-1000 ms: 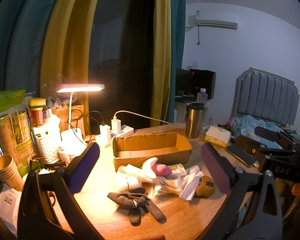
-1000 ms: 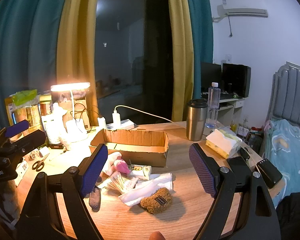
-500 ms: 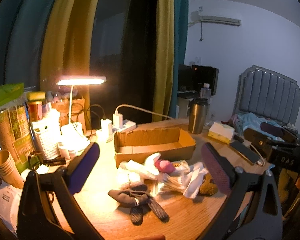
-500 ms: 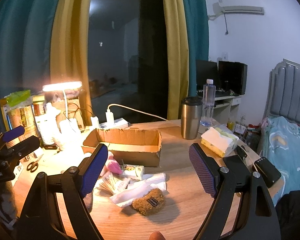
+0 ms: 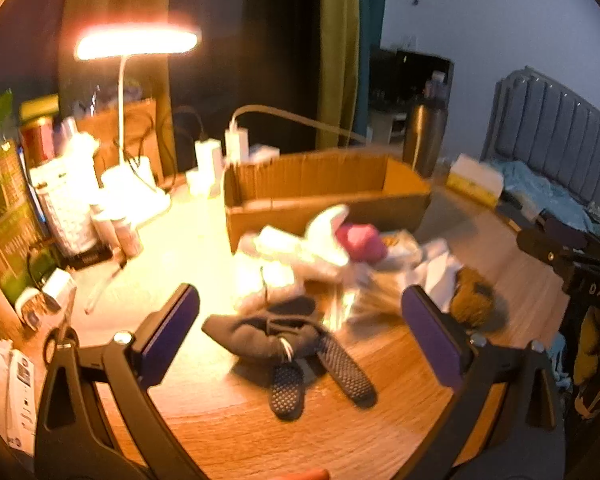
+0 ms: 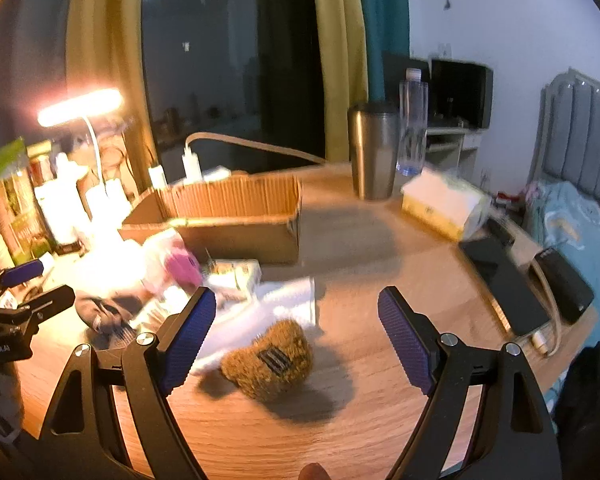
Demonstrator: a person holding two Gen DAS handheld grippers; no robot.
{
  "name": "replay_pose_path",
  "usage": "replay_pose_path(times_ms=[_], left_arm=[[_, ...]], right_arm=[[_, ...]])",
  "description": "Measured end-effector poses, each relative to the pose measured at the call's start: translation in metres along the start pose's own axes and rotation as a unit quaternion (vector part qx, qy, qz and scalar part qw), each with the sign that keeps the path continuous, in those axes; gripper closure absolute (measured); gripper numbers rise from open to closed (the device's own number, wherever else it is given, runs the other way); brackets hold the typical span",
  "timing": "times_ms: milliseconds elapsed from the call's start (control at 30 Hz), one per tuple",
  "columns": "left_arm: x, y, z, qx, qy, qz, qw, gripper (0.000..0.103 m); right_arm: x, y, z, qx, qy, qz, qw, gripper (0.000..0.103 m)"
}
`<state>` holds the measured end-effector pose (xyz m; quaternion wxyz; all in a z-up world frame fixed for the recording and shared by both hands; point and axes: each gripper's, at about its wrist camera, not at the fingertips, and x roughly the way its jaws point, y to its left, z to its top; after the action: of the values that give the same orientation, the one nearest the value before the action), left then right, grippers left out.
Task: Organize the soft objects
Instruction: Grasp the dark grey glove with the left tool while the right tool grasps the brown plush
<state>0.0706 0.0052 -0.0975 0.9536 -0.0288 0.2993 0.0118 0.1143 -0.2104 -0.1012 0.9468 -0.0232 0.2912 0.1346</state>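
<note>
Lamp glare and blur wash out my pile on the wooden table (image 5: 380, 432). Left gripper (image 5: 300, 344) gapes empty over dark socks (image 5: 276, 332); right gripper (image 6: 296, 340) gapes empty over a brown plush (image 6: 272, 360).

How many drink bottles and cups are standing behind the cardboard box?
2: a steel tumbler past the box's right end, and a clear water bottle just right of it, farther back. Others may hide in the lamp-side clutter.
</note>
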Motion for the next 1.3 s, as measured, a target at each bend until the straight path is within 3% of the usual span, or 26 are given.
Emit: replay_pose_path(times_ms=[267, 500, 567, 633, 667, 700, 733, 767, 833, 933, 1300], left_arm=[[0.048, 0.006, -0.012, 0.0, 0.066, 0.029, 0.9974, 0.002], [0.077, 0.009, -0.023, 0.011, 0.115, 0.044, 0.9924, 0.002], [0.082, 0.01, -0.026, 0.012, 0.127, 0.039, 0.9911, 0.006], [0.084, 0.01, -0.029, 0.019, 0.135, 0.039, 0.9899, 0.021], [0.086, 0.009, -0.031, 0.022, 0.14, 0.04, 0.9891, 0.024], [0.088, 0.01, -0.032, 0.022, 0.145, 0.038, 0.9885, 0.027], [0.089, 0.01, -0.034, 0.021, 0.149, 0.034, 0.988, 0.029], [0.09, 0.01, -0.035, 0.022, 0.151, 0.033, 0.9877, 0.033], [0.088, 0.011, -0.035, 0.024, 0.147, 0.032, 0.9883, 0.044], [0.084, 0.012, -0.035, 0.02, 0.144, 0.028, 0.989, 0.051], [0.056, 0.012, -0.023, 0.013, 0.121, -0.005, 0.9926, 0.058]], right_arm=[[0.05, -0.008, -0.024, 0.009, 0.075, 0.02, 0.997, 0.017], [0.069, -0.007, -0.035, 0.016, 0.105, 0.04, 0.994, 0.017], [0.071, -0.008, -0.038, 0.021, 0.111, 0.048, 0.992, 0.017], [0.07, -0.007, -0.038, 0.024, 0.112, 0.051, 0.992, 0.017], [0.069, -0.007, -0.038, 0.024, 0.111, 0.054, 0.992, 0.018], [0.069, -0.007, -0.038, 0.024, 0.111, 0.058, 0.992, 0.029], [0.068, -0.006, -0.038, 0.027, 0.111, 0.072, 0.991, 0.047], [0.067, -0.005, -0.038, 0.029, 0.112, 0.081, 0.99, 0.053], [0.063, 0.0, -0.036, 0.013, 0.11, 0.075, 0.991, 0.054], [0.056, 0.004, -0.032, 0.005, 0.103, 0.078, 0.992, 0.059], [0.021, 0.006, -0.003, -0.008, 0.061, 0.076, 0.995, 0.059]])
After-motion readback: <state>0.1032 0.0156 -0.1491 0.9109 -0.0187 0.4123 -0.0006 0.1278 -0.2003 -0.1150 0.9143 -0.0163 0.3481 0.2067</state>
